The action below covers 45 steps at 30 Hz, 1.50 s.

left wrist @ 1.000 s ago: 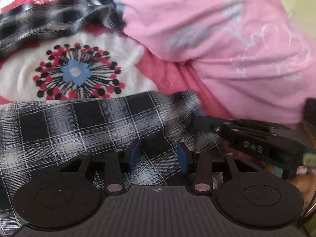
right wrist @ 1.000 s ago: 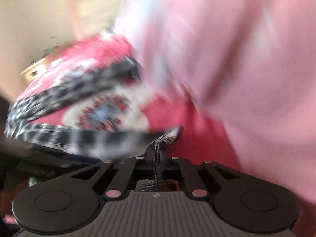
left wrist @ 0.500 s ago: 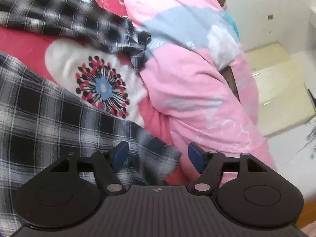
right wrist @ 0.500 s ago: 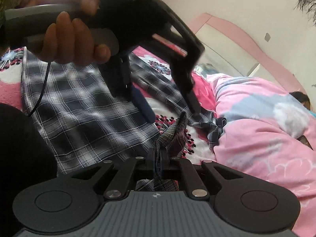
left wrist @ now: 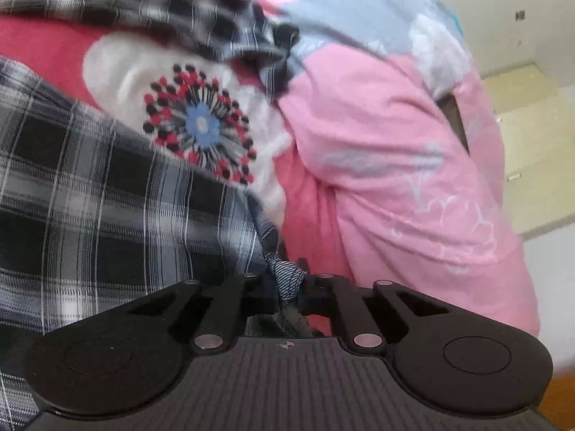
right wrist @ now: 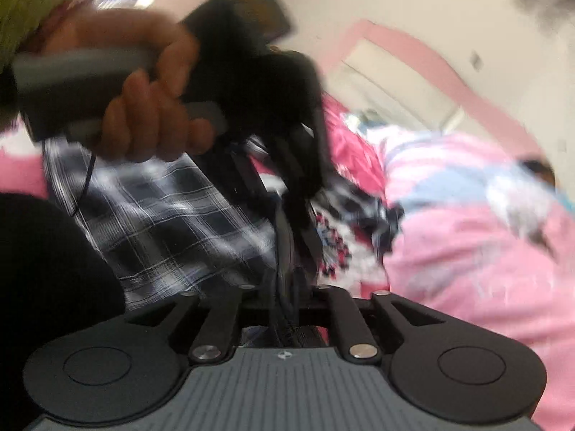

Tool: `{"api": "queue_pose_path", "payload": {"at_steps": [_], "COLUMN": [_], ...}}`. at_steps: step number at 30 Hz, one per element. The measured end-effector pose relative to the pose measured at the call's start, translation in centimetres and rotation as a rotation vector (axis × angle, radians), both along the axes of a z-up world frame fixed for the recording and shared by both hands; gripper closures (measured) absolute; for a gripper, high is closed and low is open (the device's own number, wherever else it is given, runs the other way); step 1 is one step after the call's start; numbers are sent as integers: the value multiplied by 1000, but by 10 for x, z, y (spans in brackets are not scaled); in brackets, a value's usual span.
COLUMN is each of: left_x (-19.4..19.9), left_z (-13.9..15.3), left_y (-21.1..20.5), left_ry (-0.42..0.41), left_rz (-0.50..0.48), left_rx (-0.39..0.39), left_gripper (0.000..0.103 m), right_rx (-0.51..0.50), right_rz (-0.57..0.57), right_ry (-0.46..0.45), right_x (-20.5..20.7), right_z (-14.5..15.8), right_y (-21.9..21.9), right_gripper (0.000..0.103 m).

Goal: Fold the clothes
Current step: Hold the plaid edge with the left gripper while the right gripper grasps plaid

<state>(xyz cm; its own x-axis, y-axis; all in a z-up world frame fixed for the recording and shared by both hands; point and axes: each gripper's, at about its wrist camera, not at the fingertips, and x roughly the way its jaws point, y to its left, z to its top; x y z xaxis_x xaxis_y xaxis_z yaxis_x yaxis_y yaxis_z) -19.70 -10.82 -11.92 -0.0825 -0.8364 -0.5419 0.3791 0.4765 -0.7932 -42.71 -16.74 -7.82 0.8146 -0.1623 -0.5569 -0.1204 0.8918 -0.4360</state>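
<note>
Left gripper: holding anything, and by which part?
Yes. The left gripper is shut on the plaid shirt, pinching a bunched corner of its edge. The right gripper also grips bunched plaid fabric.

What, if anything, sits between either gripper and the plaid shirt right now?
Nothing visible. The left gripper is shut on a bunched edge of the plaid shirt; the right gripper also pinches shirt fabric. The pink quilt lies beside it.

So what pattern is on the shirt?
Black, grey and white checks on the shirt, clearest in the left wrist view.
</note>
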Motion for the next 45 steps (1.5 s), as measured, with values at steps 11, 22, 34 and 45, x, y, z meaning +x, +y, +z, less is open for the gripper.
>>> {"api": "queue_pose_path", "payload": {"at_steps": [11, 22, 34, 45], "left_x": [6, 4, 9, 8], "left_z": [13, 18, 13, 22], "left_y": [10, 6, 15, -16], "left_ry": [-44, -76, -89, -95], "left_rz": [42, -14, 68, 100], "left_rx": [-138, -200, -181, -223], "left_gripper": [98, 98, 98, 98], "right_rx": [407, 863, 575, 375], "right_rz": [-232, -286, -165, -154], "right_ry": [162, 229, 161, 84], "right_x": [-18, -5, -40, -83], "right_z": [-8, -48, 17, 46], "right_y": [-86, -159, -92, -36], "right_gripper": [52, 47, 98, 98]}}
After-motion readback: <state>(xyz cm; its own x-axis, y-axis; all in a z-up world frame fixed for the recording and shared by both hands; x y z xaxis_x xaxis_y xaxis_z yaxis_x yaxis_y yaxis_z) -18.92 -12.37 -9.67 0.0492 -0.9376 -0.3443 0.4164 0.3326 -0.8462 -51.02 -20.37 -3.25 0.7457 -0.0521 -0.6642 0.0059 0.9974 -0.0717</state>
